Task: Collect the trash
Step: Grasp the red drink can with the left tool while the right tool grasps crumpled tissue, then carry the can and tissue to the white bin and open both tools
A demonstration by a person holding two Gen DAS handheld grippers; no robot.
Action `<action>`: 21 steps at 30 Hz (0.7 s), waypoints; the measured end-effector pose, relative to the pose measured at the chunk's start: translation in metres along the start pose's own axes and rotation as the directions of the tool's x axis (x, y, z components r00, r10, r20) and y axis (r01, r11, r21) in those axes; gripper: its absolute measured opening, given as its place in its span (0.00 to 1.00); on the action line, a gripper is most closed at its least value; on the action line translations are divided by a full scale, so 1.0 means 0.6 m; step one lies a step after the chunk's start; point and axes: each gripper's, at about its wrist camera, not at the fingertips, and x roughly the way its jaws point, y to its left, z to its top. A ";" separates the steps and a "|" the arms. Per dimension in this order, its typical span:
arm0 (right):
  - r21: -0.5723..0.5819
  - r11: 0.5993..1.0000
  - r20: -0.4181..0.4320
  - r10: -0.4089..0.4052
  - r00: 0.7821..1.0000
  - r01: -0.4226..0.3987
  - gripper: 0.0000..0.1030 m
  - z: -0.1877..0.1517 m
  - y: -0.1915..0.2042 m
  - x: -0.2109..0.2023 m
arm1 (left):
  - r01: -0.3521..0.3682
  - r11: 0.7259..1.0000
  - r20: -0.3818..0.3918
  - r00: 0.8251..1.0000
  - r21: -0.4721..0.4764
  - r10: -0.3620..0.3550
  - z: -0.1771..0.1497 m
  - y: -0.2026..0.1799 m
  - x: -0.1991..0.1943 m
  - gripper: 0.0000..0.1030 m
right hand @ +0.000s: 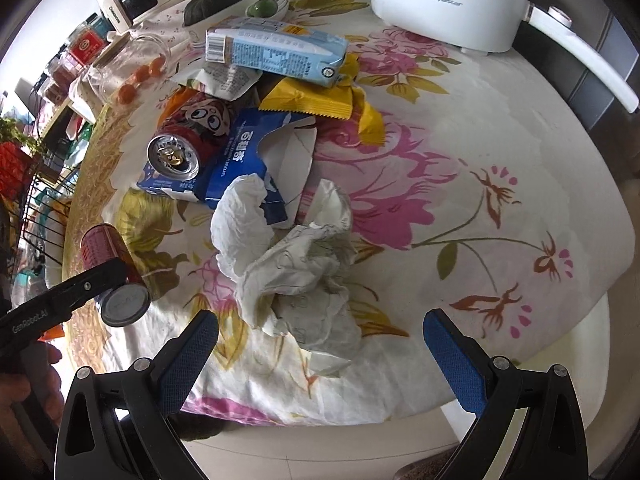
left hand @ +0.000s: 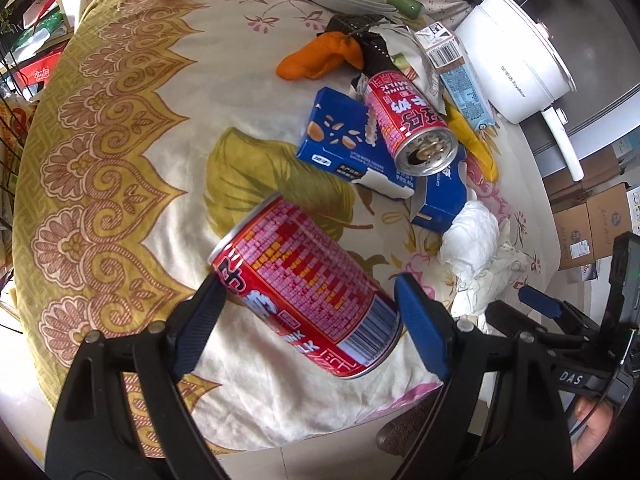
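Left tongs (left hand: pixel 308 312): clenched around the red milk can (left hand: pixel 308 284), one pad on each side of its barrel, low centre of the left wrist view; in the right wrist view the can shows at the left edge, lifted clear of the desk.
Right tongs (right hand: pixel 320 340): spread wide and gripping nothing, hanging over the near edge of the desk (right hand: pixel 500 168), bottom of the right wrist view.
Crumpled tissue (right hand: pixel 296 264): just past the right tongs, centre of frame, lying on the flowered cloth; likely feather-light and soft, so a pinch on the bulky middle wad should gather it, while loose flaps may trail.
Held can, handling: probably empty and light, thin-walled and smooth; a grip across mid-barrel suits it, though hard squeezing would dent it.
Blue carton (right hand: pixel 240 160): torn open, flat, beyond the tissue, touching it.
Second can (right hand: pixel 176 152): lying on the blue carton, opened top facing the camera.
Yellow wrapper (right hand: pixel 316 100): farther back, crinkly and slippery by the look.
Milk box (right hand: pixel 276 50): upper centre, resting across the pile.
White pot (right hand: pixel 448 0): top of frame, not trash.
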 end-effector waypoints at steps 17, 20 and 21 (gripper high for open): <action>0.065 0.996 -0.004 0.057 0.998 -0.056 0.50 0.013 -0.015 0.016 | 0.021 0.998 0.020 1.000 0.059 -0.022 -0.022 -0.017 -0.025 0.84; 0.068 0.996 0.016 0.065 0.998 -0.066 0.50 0.008 -0.027 -0.004 | 0.030 0.998 0.027 0.999 0.064 -0.032 -0.029 -0.022 -0.033 0.84; 0.069 0.995 0.024 0.070 0.997 -0.071 0.50 0.007 -0.030 -0.010 | 0.033 0.997 0.030 0.999 0.066 -0.035 -0.031 -0.023 -0.036 0.84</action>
